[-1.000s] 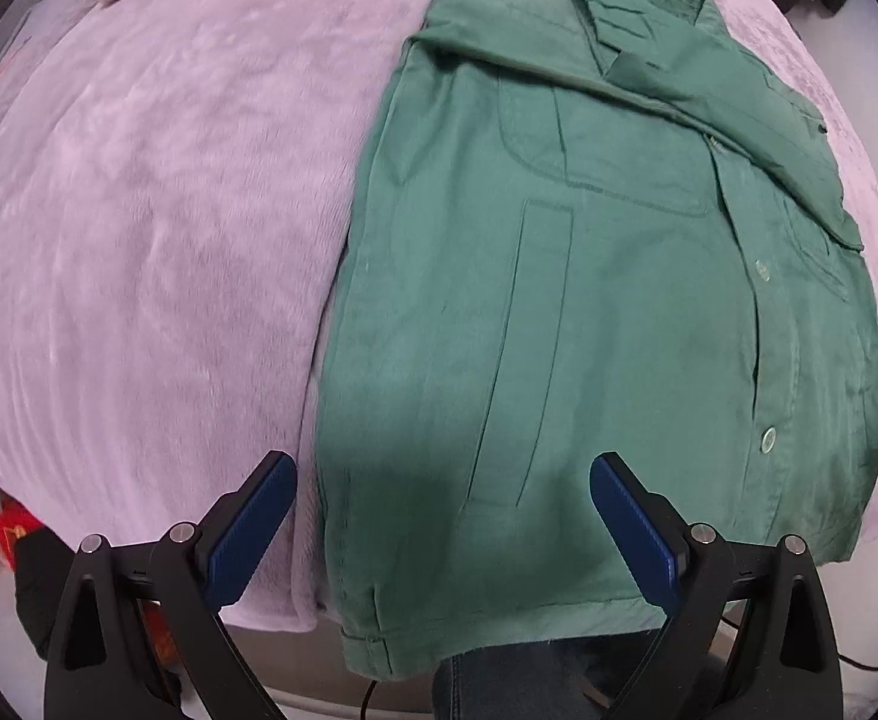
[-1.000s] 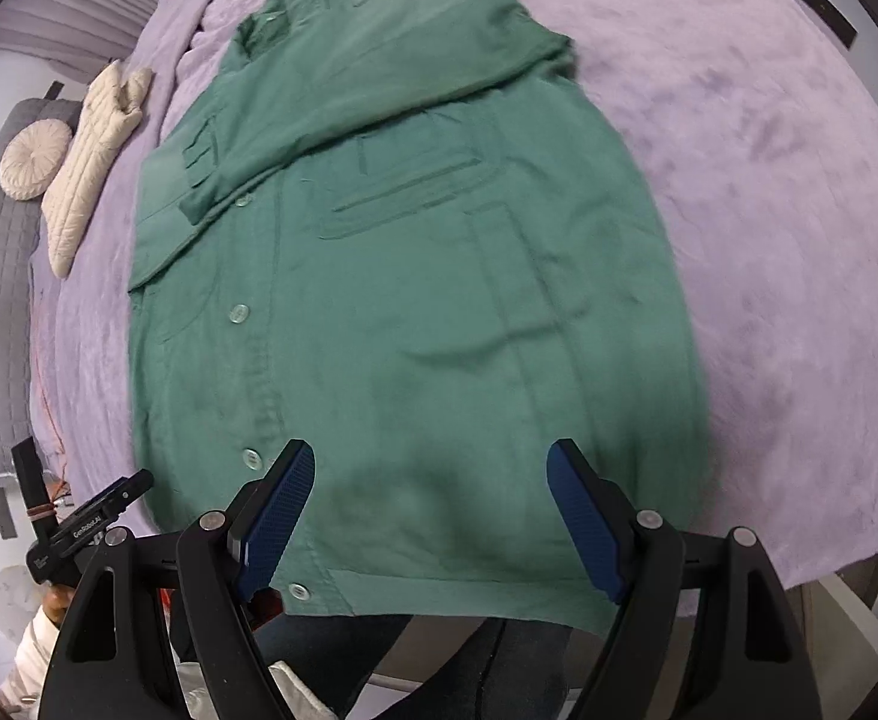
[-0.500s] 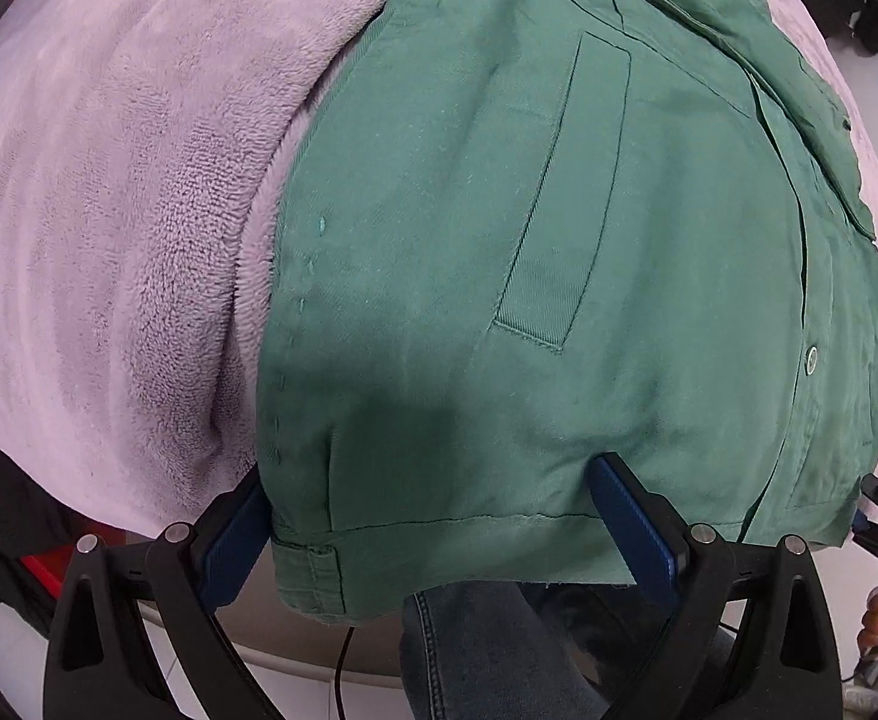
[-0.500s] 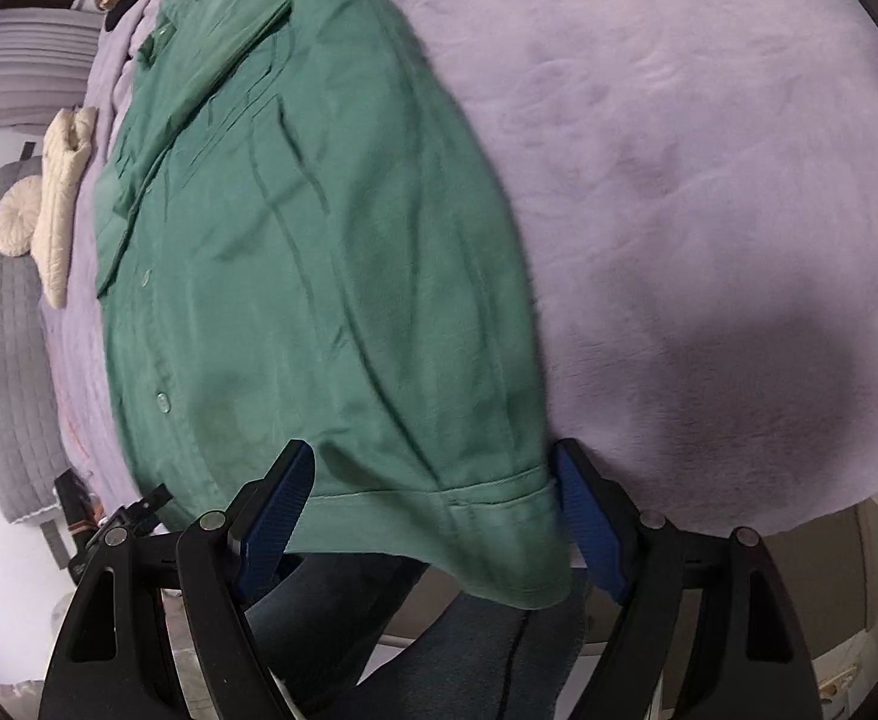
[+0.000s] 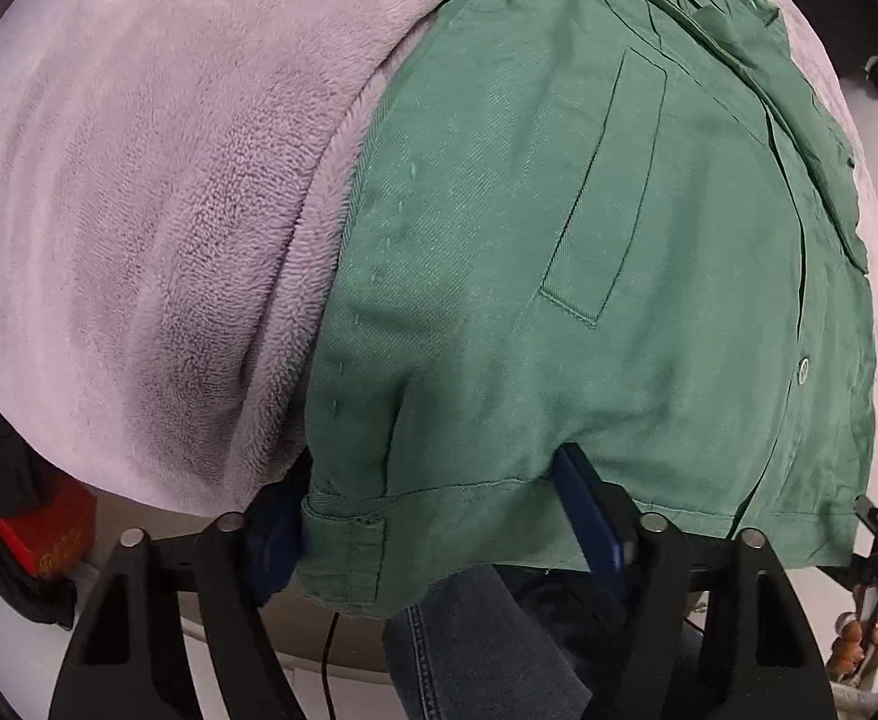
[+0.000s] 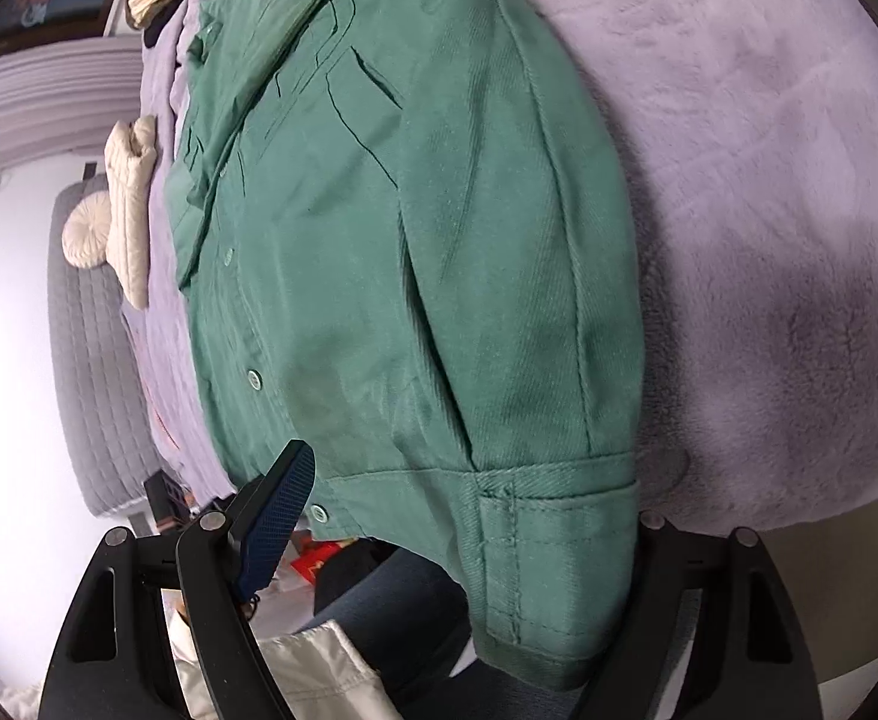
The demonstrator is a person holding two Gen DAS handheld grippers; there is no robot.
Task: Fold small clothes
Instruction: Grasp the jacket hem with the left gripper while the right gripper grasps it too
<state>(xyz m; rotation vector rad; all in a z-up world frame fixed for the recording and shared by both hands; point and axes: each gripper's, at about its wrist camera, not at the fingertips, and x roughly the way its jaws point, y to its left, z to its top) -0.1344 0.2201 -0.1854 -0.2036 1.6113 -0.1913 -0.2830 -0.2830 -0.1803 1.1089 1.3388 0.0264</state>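
A green button-up shirt (image 5: 589, 276) lies on a lilac fleece blanket (image 5: 157, 192), its hem hanging over the near edge. My left gripper (image 5: 433, 534) is open around the hem's left corner; the cloth drapes between its blue pads (image 5: 589, 528). In the right wrist view the same shirt (image 6: 391, 252) fills the middle. My right gripper (image 6: 463, 534) is open around the hem's right corner (image 6: 553, 546); its left pad (image 6: 277, 510) shows and its right pad is hidden behind the cloth.
Cream cushions (image 6: 121, 204) and a grey quilted headboard (image 6: 91, 372) lie to the far left in the right wrist view. The person's jeans (image 5: 469, 648) are just below the hem. A red and black item (image 5: 37, 534) sits at the lower left.
Both grippers have moved down and in to the shirt's hem at the near edge of the bed. The hem corners now lie between the jaws, and the left jaws stand narrower.
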